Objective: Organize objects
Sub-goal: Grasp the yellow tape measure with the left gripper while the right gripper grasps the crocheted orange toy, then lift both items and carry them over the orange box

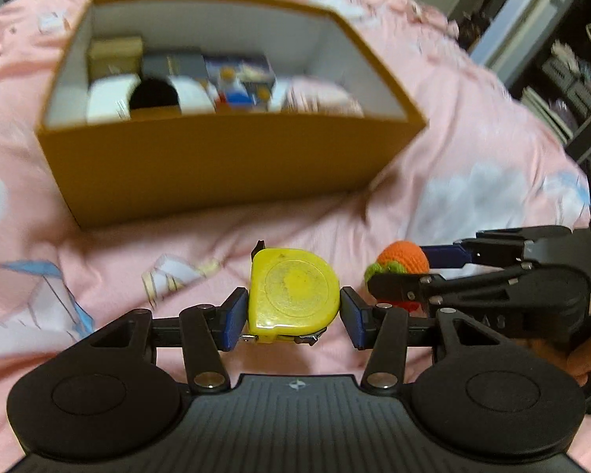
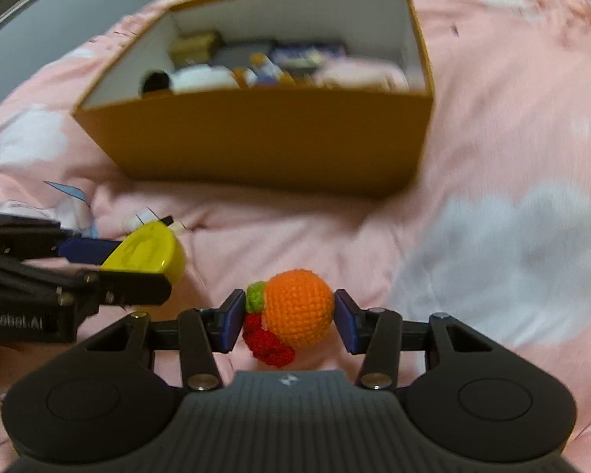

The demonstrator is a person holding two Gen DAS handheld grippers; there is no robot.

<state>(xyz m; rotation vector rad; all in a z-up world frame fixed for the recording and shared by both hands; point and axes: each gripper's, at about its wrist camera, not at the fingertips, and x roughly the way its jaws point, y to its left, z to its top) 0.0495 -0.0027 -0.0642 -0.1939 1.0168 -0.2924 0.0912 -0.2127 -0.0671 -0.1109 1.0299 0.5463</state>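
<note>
Left tool [image 1: 294, 317] is clamping the yellow plastic D-shaped tape measure [image 1: 293, 299] at mid-opening; right tool [image 2: 289, 321] is pinching the orange crocheted ball w/ green and red trim [image 2: 298, 313] likewise. Both are hanging above the pink bed quilt [image 1: 472, 138], near side of the tan cardboard box [image 2: 264, 138].

Advice: keep grips firm, clear the near wall, release over free gaps inside.

Left view is showing shelving far right; right view isn't.
</note>
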